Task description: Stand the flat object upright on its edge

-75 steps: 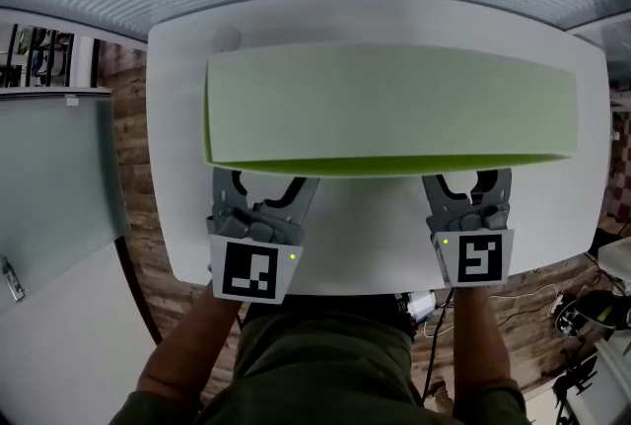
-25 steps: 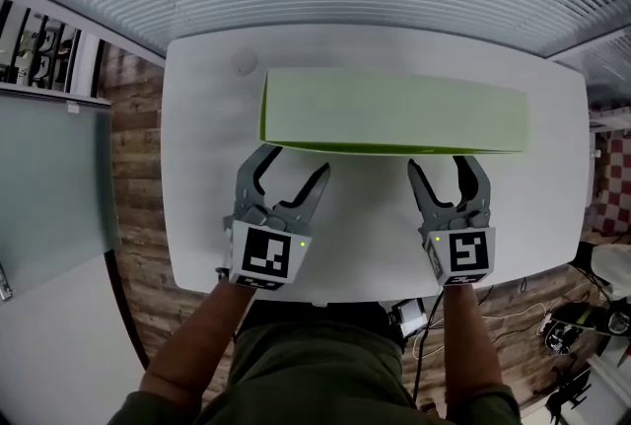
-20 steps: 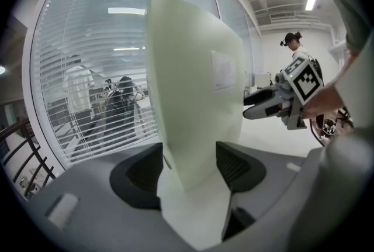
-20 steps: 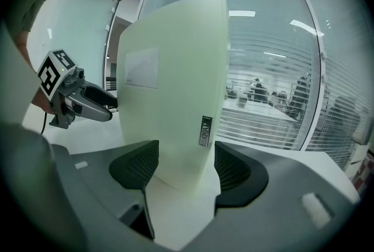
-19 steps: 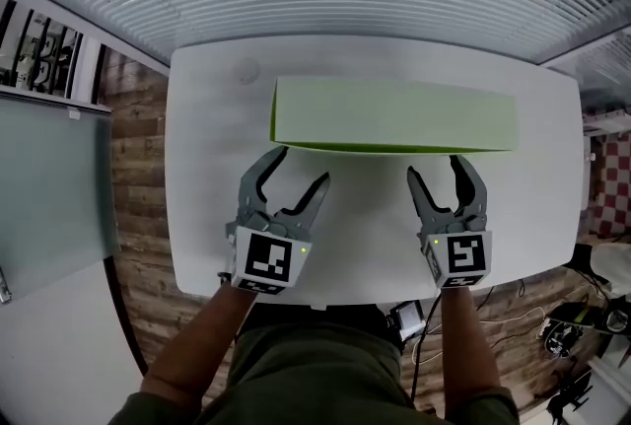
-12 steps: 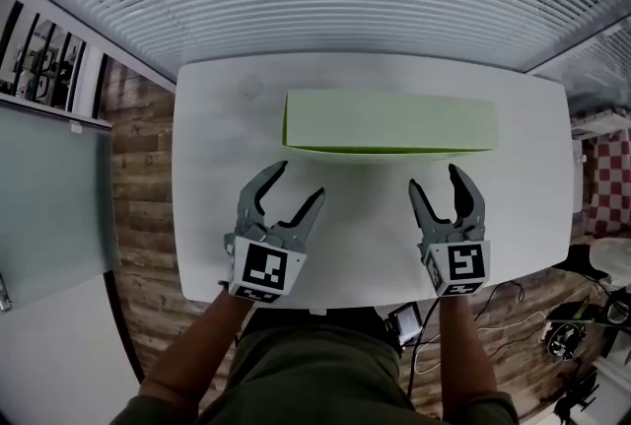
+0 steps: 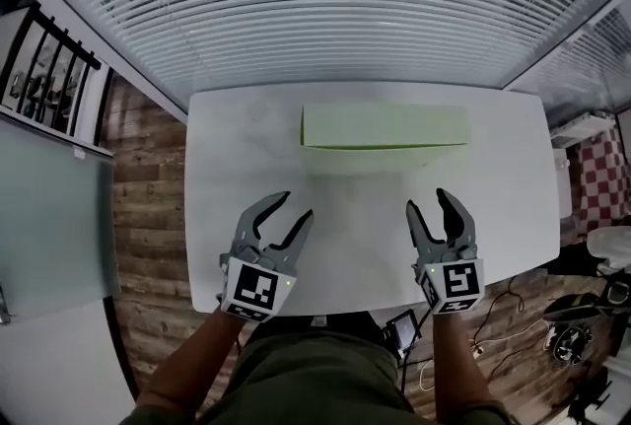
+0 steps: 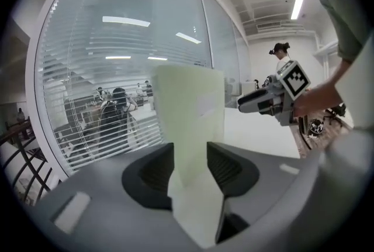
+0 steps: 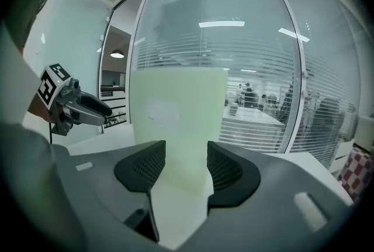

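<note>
The flat pale green board (image 7: 385,127) stands upright on its long edge at the far middle of the white table (image 7: 237,216). My left gripper (image 7: 294,206) and right gripper (image 7: 428,201) hover over the near half of the table, well short of the board. Both sets of jaws are closing with nothing between them. The left gripper view shows the board (image 8: 190,104) standing beyond my own jaws (image 8: 190,172) and the other gripper (image 8: 266,102) at the right. In the right gripper view, the board (image 9: 178,122) rises beyond the jaws (image 9: 186,172).
A glass wall with white blinds (image 7: 325,9) runs just behind the table's far edge. Wooden flooring (image 7: 148,186) lies to the left, with cables (image 7: 513,305) on the floor at the right. People sit beyond the glass (image 8: 114,116).
Both grippers have drawn back from the board toward the table's near edge, and their jaws have narrowed. The board stays standing on its edge. The view has pulled away from the table.
</note>
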Motion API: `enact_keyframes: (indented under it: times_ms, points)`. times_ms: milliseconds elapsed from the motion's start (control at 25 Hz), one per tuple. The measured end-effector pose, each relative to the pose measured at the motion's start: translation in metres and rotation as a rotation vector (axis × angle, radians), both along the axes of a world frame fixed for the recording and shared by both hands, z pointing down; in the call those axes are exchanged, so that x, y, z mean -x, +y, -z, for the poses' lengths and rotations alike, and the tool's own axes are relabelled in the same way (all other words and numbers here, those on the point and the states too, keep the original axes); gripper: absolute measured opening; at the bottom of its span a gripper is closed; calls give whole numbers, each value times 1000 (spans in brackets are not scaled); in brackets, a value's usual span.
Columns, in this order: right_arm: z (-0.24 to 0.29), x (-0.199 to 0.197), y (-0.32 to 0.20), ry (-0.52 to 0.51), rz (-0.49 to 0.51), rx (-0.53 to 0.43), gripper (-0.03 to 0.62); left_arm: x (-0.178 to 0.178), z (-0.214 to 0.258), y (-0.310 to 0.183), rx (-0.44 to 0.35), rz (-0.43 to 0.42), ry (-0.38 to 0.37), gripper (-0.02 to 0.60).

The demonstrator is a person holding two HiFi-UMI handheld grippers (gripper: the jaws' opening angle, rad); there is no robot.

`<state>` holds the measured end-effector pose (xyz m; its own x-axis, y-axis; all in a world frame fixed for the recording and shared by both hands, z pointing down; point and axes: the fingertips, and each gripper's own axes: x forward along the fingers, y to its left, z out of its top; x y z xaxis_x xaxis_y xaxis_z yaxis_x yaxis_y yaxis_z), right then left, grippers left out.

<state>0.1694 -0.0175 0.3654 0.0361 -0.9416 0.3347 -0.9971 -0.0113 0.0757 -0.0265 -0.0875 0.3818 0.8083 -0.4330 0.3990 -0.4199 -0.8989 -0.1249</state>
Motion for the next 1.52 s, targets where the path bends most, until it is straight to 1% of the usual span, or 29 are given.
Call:
enact_keyframes:
  times_ms: [80,200,320,400,600,680,840,880,1000,1120,1200,1320,1520]
  points:
    - [6,3,4,2,-2,-15,217,2,6,4,-10,-14,8,159]
    - [12,7,14,-5,-5,-19,181,7,12,11,-6,-25,19,112]
    - [23,12,21,-10,-16,-28,139,11,21,15,-12,-41,32,73]
    - [29,17,25,-13,-15,-39,99,14,28,17,-20,-57,41,50]
    - [48,38,25,-21,10,-72,38,20,43,20,-37,-89,64,21]
    - [58,49,23,-24,22,-84,28,20,53,22,-48,-107,71,13]
    - [70,74,17,-28,65,-108,26,20,68,26,-65,-139,85,0]
    - [71,80,16,-30,74,-107,21,20,71,28,-68,-147,86,0]
    - [71,92,18,-32,77,-64,11,22,71,32,-67,-161,108,0]
    - [73,104,21,-34,102,-70,11,22,82,36,-74,-183,113,0]
    - [74,111,22,-30,116,-64,11,22,87,39,-81,-194,121,0]
    - [76,120,22,-30,145,-104,11,20,90,43,-82,-205,127,0]
    - [72,125,25,-36,152,-89,11,18,87,49,-70,-218,143,0]
